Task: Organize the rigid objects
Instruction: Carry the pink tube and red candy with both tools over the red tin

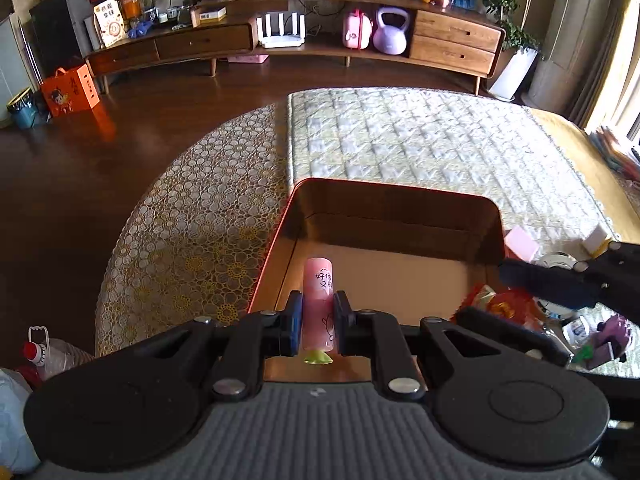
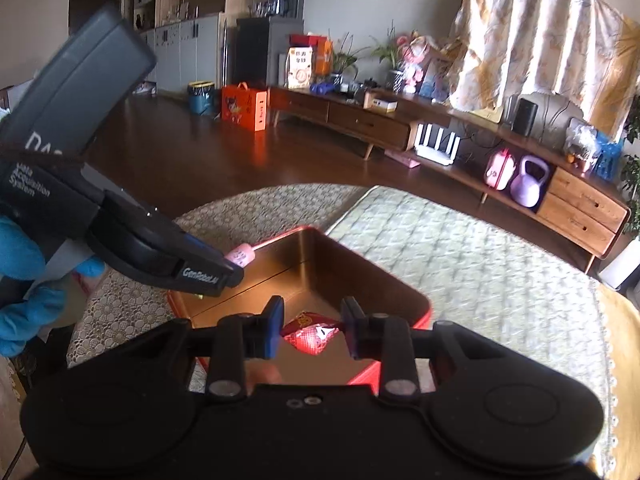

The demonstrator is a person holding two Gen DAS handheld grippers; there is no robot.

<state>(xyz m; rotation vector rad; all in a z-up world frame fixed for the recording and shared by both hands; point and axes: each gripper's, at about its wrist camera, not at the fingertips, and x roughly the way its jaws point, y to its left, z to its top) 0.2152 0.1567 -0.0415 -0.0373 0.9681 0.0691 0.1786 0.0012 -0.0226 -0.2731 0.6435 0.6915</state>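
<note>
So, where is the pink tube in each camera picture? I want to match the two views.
Left wrist view: the pink tube stands at bottom centre, clamped between the pads of the left gripper, over the near left part of the red tin.
Right wrist view: only the tube's tip shows at middle left, poking out past the left gripper, above the tin's far left rim.
Shared landmark: the purple kettlebell in the wooden cabinet.

Daylight from the right window [image 1: 624, 80], glare there, fisheye bending edges, slight motion blur.
</note>
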